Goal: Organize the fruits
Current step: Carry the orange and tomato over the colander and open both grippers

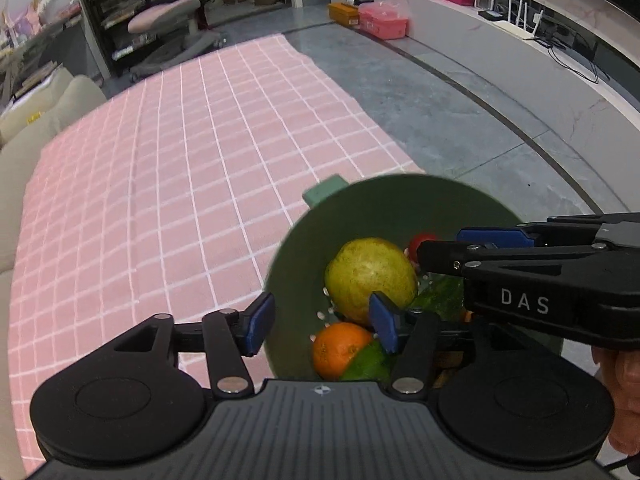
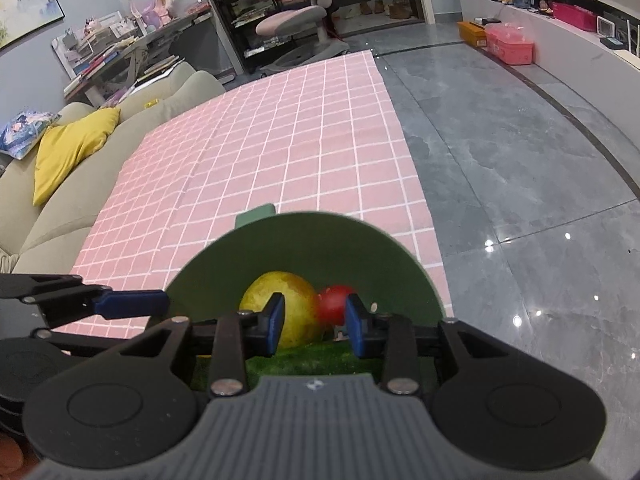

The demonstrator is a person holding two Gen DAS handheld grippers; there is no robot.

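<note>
A green bowl (image 1: 384, 208) with a handle tab stands at the near right edge of the pink checked cloth (image 1: 160, 184). In it lie a yellow-green pear (image 1: 370, 276), an orange (image 1: 340, 350), a red fruit (image 1: 420, 242) and green fruits (image 1: 440, 300). My left gripper (image 1: 322, 322) is open and empty, its fingers astride the bowl's near left rim. My right gripper (image 2: 316, 322) is open and empty over the bowl (image 2: 304, 240), facing the pear (image 2: 280, 296) and the red fruit (image 2: 336, 302). The right gripper also shows in the left wrist view (image 1: 452, 246).
A beige sofa (image 2: 52, 208) with a yellow cushion (image 2: 68, 148) runs along the cloth's left side. Grey tiled floor (image 2: 520, 160) lies to the right. A pink chair (image 2: 296, 20), desk and shelves stand at the back; pink and orange boxes (image 2: 508, 42) at the back right.
</note>
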